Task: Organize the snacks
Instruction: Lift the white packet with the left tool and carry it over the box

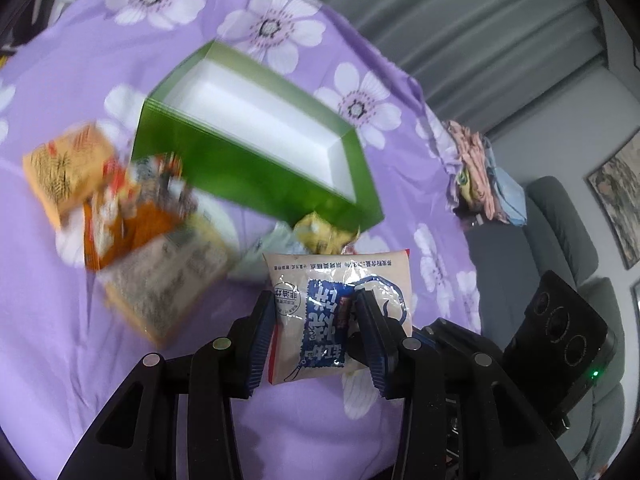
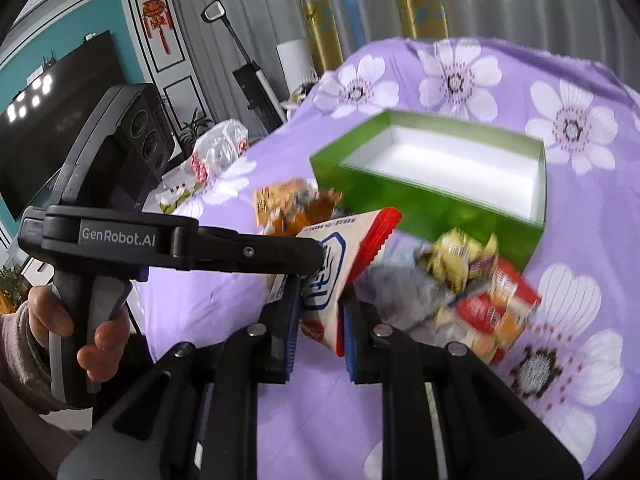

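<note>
White snack packet [image 1: 340, 312] pinched by left claw [image 1: 316, 332], right claw [image 2: 320, 336] too.

Motion blur smears the orange snack packs [image 1: 120, 216], so their print is unreadable. The green box [image 1: 224, 168] hides part of a yellow packet [image 1: 320, 232].

A purple floral cloth [image 1: 80, 360] lies near a grey sofa [image 1: 560, 216] and television [image 2: 52, 120].

Both wrist cameras look down close over the purple cloth [image 1: 80, 360], sharing the green box [image 1: 256, 172] at twelve o'clock.
</note>
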